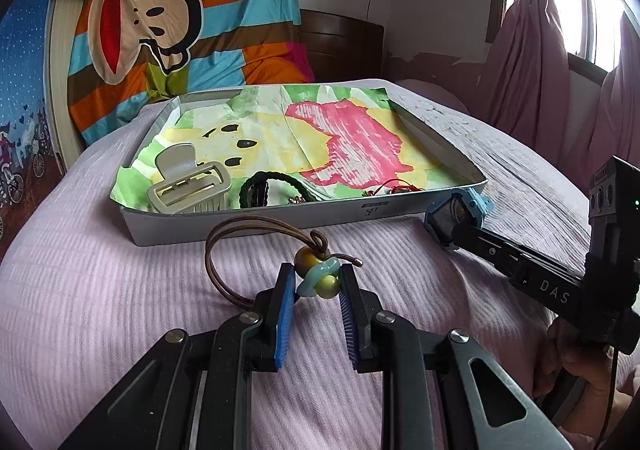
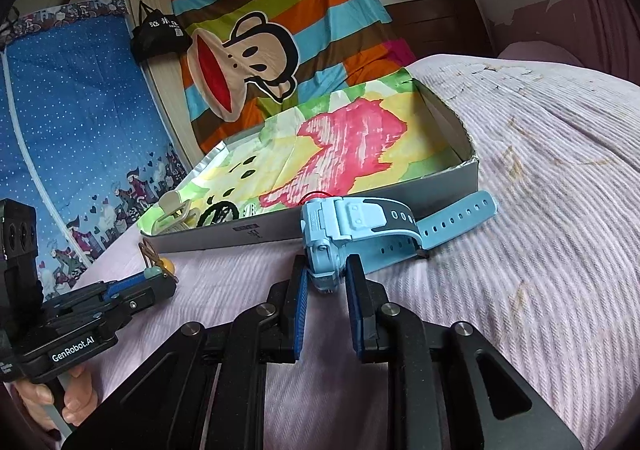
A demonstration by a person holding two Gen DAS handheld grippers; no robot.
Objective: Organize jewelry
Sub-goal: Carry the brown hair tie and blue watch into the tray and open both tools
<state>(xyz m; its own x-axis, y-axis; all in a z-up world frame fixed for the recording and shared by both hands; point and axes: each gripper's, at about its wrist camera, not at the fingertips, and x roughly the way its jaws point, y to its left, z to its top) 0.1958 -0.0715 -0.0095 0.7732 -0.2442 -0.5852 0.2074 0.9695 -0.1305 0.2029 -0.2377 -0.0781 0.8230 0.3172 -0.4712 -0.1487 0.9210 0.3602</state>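
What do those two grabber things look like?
Each is a black hand-held gripper with blue ribbed pads on its two fingers and round silver bolts at the joints. The left hand-held gripper carries white "GenRobot.AI" lettering. The right hand-held gripper shows "DAS" lettering, a boxy black top with a small green light, and a thin dark cable. Bare fingers grip both handles; no sleeves show.

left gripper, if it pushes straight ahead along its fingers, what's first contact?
The left gripper already has the beaded cord bracelet between its fingers. Straight ahead, it would probably meet the near wall of the gray box next; depth is unclear.
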